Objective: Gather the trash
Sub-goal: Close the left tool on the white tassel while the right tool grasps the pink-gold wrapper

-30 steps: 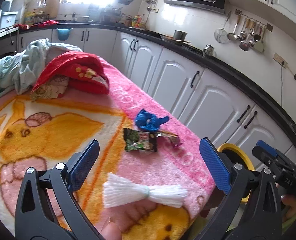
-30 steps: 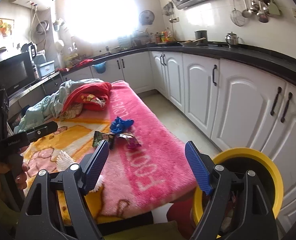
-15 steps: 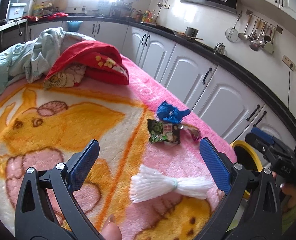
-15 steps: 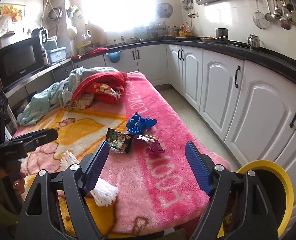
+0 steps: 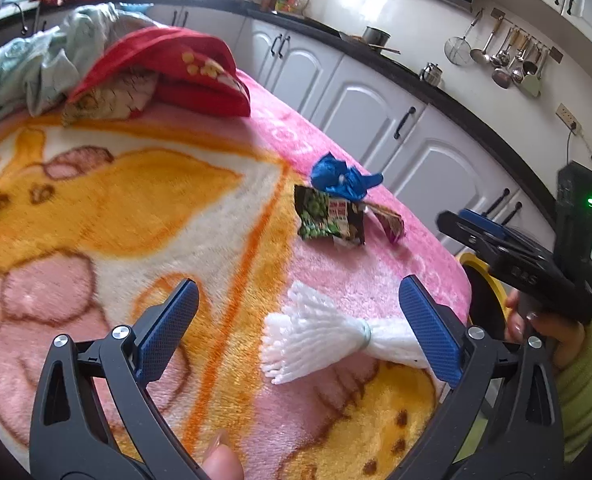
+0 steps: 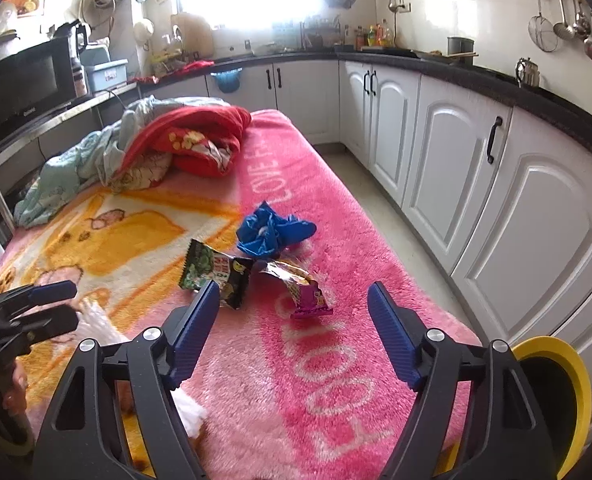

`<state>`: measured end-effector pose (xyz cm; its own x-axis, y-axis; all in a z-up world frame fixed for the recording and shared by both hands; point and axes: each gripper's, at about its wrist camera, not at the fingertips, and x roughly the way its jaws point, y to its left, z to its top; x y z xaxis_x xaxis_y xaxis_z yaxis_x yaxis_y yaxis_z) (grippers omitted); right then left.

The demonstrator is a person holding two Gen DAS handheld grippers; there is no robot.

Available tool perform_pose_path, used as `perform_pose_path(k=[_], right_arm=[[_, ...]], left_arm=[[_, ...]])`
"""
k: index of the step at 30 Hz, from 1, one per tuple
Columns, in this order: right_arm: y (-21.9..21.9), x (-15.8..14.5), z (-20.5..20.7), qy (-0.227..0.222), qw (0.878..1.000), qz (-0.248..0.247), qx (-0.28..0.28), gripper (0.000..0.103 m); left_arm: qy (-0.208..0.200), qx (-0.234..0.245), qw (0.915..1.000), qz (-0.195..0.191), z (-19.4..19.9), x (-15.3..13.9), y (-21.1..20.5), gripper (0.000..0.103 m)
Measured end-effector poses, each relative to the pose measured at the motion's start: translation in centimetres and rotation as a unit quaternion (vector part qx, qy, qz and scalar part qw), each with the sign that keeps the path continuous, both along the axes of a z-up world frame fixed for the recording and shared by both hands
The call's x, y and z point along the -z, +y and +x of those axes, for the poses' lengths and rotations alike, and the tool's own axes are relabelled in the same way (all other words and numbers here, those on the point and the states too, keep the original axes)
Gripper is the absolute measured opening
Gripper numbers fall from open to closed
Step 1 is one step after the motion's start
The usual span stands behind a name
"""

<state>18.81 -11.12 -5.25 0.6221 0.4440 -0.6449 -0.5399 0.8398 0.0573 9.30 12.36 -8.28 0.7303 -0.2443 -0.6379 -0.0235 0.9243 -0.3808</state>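
Our left tool (image 5: 296, 322) hangs wide apart over the blanket (image 5: 136, 200), its blue pads either side of a white tassel (image 5: 316, 336) lying flat and untouched. Our right tool (image 6: 294, 330) gapes equally wide above the pink border, empty. Past it lie a purple wrapper (image 6: 306, 292), a green packet (image 6: 216, 272) and a crumpled blue bag (image 6: 270, 232). Only the right view shows the yellow bin (image 6: 568, 396) clearly, on the floor beside the blanket's edge, and the microwave (image 6: 24, 84). The left view shows the tassel whole.
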Motion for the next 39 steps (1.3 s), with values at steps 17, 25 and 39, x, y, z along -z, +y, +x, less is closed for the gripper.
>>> perform_pose_path(k=[17,25,39], right_arm=[[1.8,4.3,4.9,0.044,0.998,-0.046,-0.005,0.061],[1.8,5.8,5.5,0.070,0.996,-0.047,-0.018,0.032],[-0.5,5.9,2.9,0.073,0.997,-0.033,-0.009,0.029]], left_arm=[[0.050,0.032,0.9982,-0.011,1.1,2.9,-1.4,0.092],[0.057,0.042,0.9975,0.002,1.2,3.1,-1.9,0.085],[0.057,0.077,0.9952,0.018,1.2,2.9,-3.1,0.022]])
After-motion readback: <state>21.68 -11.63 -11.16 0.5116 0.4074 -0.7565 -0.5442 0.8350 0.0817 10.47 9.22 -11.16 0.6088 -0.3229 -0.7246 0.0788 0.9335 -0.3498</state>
